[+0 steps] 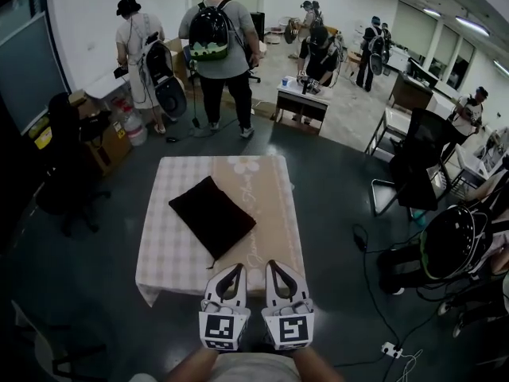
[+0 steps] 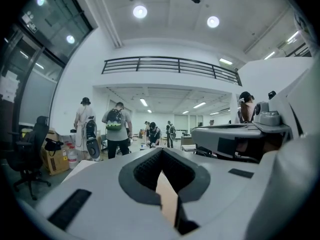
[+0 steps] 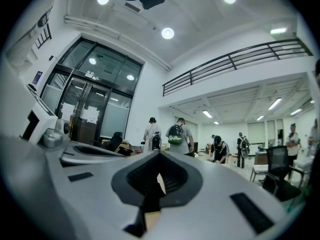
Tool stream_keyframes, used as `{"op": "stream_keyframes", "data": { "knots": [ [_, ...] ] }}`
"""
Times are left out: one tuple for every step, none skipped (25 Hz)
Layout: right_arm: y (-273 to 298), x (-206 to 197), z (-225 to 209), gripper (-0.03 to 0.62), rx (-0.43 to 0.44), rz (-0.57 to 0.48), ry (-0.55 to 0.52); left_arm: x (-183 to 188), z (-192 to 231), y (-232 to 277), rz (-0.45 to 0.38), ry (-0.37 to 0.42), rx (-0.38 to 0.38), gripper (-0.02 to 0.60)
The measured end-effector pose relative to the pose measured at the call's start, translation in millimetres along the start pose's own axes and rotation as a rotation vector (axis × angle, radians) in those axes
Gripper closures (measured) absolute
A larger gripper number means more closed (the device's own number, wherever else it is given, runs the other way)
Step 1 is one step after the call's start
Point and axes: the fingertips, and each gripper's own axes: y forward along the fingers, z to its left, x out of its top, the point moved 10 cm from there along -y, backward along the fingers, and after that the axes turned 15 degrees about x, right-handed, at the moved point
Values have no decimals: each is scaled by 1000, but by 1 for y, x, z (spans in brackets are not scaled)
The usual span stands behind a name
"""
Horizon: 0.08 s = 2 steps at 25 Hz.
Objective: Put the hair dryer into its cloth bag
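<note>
Black cloth bag (image 1: 212, 216) lies ahead of left gripper (image 1: 235, 269) and right gripper (image 1: 273, 266), jaws together, empty; dryer unseen, maybe bagged.

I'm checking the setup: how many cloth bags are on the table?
1. The black cloth bag lies left of centre on the table, beyond the left gripper and right gripper, which hide some of the table's near edge.

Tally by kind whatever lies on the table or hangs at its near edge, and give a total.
Black bag: 1
Hand-held grippers: 2, the left hand-held gripper and the right hand-held gripper
Total: 3
</note>
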Motion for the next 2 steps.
{"op": "stream_keyframes", "data": {
  "knots": [
    [-1,0,-1,579,-1,-1,-1,0,-1,0,-1,0,-2,574],
    [-1,1,-2,579,-2,-1,-1,1,-3,1,-1,0,-4,574]
  ]
}}
